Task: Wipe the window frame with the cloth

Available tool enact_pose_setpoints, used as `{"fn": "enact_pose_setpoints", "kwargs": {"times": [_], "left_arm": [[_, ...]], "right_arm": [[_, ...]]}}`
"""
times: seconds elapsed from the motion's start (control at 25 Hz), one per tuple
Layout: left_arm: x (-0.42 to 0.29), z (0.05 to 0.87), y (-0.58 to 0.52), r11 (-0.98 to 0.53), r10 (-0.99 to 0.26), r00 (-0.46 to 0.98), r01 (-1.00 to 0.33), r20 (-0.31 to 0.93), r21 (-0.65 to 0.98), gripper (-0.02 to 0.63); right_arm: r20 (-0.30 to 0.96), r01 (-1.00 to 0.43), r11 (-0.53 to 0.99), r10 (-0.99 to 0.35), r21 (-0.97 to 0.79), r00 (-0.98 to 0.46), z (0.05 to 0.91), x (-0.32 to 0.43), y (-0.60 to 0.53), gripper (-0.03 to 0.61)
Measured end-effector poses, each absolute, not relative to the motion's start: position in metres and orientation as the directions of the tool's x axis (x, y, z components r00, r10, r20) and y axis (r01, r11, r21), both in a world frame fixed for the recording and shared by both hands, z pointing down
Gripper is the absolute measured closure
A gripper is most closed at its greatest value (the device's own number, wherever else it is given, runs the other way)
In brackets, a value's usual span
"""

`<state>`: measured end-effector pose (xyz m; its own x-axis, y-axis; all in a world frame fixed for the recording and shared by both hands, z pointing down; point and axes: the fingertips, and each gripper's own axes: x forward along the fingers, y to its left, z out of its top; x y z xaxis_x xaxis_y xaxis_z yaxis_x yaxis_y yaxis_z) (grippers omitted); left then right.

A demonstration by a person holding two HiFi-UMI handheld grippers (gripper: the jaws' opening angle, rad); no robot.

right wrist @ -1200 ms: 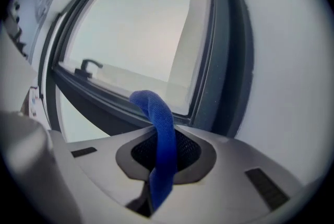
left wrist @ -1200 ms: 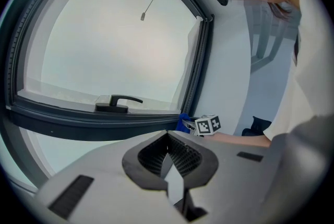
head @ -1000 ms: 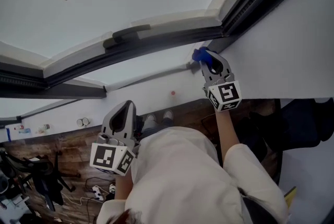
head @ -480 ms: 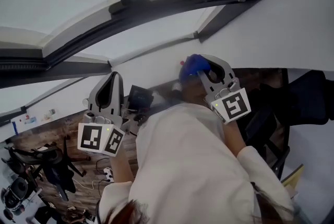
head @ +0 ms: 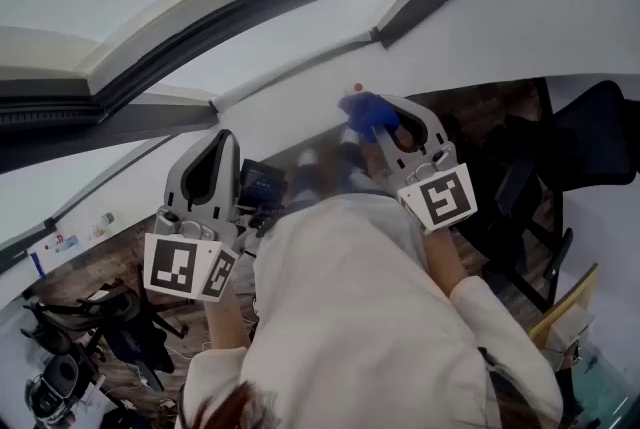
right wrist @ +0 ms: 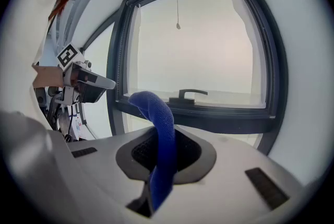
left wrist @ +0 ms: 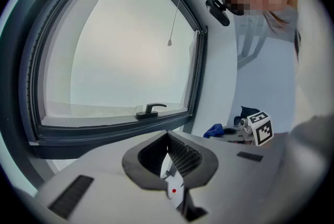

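Right gripper view: right tongs (right wrist: pixel 159 163) pinch the cloth (right wrist: pixel 160 118), window frame (right wrist: pixel 224 118) at 12 o'clock. The loose fold may slip out under rubbing. Left tongs (left wrist: pixel 169 165) are pressed together.

right gripper (head: pixel 386 120) holding blue cloth (head: pixel 367 111), window frame (head: pixel 200 37)

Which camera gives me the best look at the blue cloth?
Right gripper view: the cloth stands large between the right gripper's shut jaws. Head view shows a small blue wad at the tip; left gripper view, a distant speck.
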<state>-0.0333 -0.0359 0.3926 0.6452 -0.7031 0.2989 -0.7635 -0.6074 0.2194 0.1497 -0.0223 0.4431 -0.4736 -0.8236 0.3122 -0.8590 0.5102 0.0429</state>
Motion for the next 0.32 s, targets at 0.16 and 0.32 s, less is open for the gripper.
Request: {"fn": "enact_pose_setpoints", "kwargs": {"times": [0.16,0.32], "left_arm": [[-0.057,0.403,-0.026,-0.614,-0.685,0.658,-0.753,0.313,0.238,0.606],[-0.078,0.408,-0.016,-0.599,-0.683,0.651,-0.759,0.33,0.255,0.606]], "right_arm": [[0.346,-0.867,0.498,-0.816,0.016,-0.463,0.46,0.122,-0.003,0.534],[0.327,-0.858,0.514,-0.812,0.01,-0.483,0.465,0.093,0.007,0.534]]}}
